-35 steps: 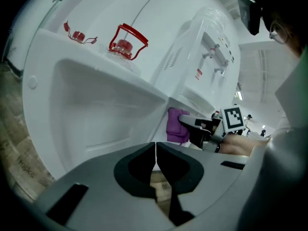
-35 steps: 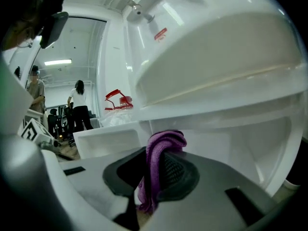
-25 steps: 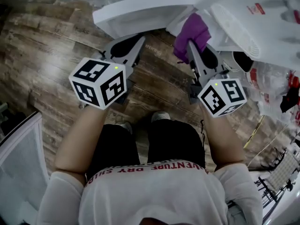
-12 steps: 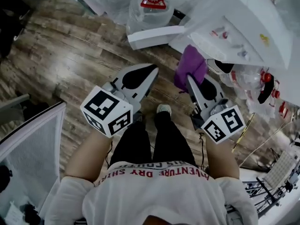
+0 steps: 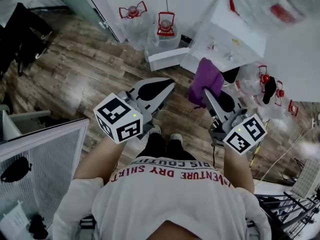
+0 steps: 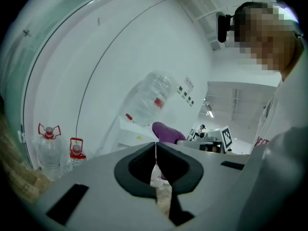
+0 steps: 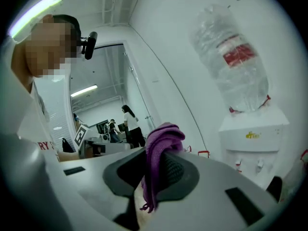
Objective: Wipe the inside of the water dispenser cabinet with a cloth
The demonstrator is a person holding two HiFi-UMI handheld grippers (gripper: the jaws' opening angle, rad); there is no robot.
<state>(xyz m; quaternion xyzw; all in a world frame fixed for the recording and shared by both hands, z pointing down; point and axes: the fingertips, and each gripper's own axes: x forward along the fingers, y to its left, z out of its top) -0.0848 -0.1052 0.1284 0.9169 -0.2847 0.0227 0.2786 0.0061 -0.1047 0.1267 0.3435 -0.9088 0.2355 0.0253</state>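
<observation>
Zero wiping done yet, as far as I can tell. The right gripper (image 5: 206,93) has its fingers pinching a purple cloth (image 5: 205,79). It bunches up over the tips and trails down between them in the right gripper view, so the cloth is in hand, not on the machine. The left gripper (image 5: 169,85) has its fingers pressed together with nothing between them. Both are held out in front of the person, above the wooden floor (image 5: 75,59). The water dispenser (image 5: 227,39) stands at the far edge of the floor against the white wall, with a big bottle (image 7: 233,57) upside down on top. The cloth is near it but apart from it. A white panel (image 5: 167,58) sticks out low on its left side. It looks to me like the cabinet door swung open, but none of the views let me see into the cabinet itself. A couple of spare bottles (image 5: 165,26) with red handles sit on the floor by the wall, left of the dispenser. My read: cloth grabbed, door probably open, and the whole wipe left to do. That means getting down low, reaching the cloth inside and rubbing the inner surfaces. The left gripper looks free to steady the door.
</observation>
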